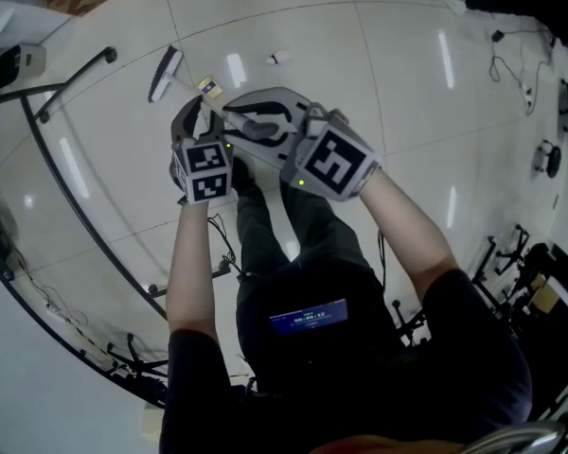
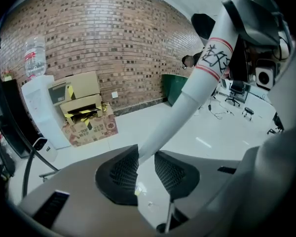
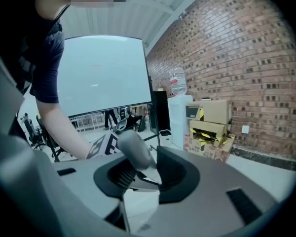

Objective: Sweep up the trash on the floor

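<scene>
Underfoot in the head view, glossy white floor tiles [image 1: 379,55], with a small pale scrap of trash [image 1: 276,59] near the top, lying apart from the broom head [image 1: 165,74] and to its right. Plain tile between the two. Near the head's left, a black bar [image 1: 76,84] on the floor; far off to the right, loose cables [image 1: 511,60], well away from the scrap. Farther out in the left gripper view: a brick wall [image 2: 103,38], stacked cardboard boxes [image 2: 84,112] with yellow-and-black tape at its foot, a white water dispenser [image 2: 39,107] topped by a bottle [image 2: 34,56], and a green bin [image 2: 175,85]. Left gripper [image 2: 145,169]: jaws partly apart, pads closed onto the broom's white handle [image 2: 207,65], banded in red with black writing, slanting up to the right. Right gripper [image 3: 145,174]: jaws likewise partly spread, clamped on the grey grip [image 3: 133,152] at the handle's upper end, farther up the pole than the left. Both held close together in front of the person's legs, angled down toward the floor.
</scene>
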A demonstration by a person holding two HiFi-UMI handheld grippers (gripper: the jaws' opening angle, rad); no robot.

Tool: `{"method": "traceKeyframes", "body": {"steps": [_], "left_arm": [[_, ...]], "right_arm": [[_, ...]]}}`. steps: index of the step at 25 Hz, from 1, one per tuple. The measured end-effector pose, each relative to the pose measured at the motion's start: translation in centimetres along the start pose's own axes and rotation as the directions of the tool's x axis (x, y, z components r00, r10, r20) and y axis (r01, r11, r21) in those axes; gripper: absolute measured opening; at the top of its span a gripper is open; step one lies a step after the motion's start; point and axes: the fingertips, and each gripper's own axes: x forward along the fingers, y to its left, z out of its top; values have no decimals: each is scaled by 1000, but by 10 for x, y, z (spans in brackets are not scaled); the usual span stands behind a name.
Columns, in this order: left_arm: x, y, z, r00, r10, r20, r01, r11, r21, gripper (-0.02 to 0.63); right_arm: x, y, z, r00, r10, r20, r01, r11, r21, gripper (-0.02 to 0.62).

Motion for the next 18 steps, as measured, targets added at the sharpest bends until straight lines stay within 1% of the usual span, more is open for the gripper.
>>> {"method": "traceKeyframes", "body": {"steps": [2,3,8,12,18], "left_arm": [[-2,-7,3,1000,-21,6,21,999,-33,98],[-3,-10,4,1000,-30,6,30,999,-38,98],[-7,-31,6,998,-55,-2,55,996,-64,100],[-9,-53,11,997,-78,-8,78,994,-77,100],[-6,-83,19,995,-103,11,103,987,-120,102]], "right_arm": [[-6,-1,4,999,-20,36,18,999,38,129],[-9,-1,6,999,-27,46,25,999,49,129],[-28,0,5,998,-41,53,38,998,57,129],[-49,-1,5,996,-61,69,54,994,99,129],[-78,-8,-1,994,-84,70,74,988,136,129]]}}
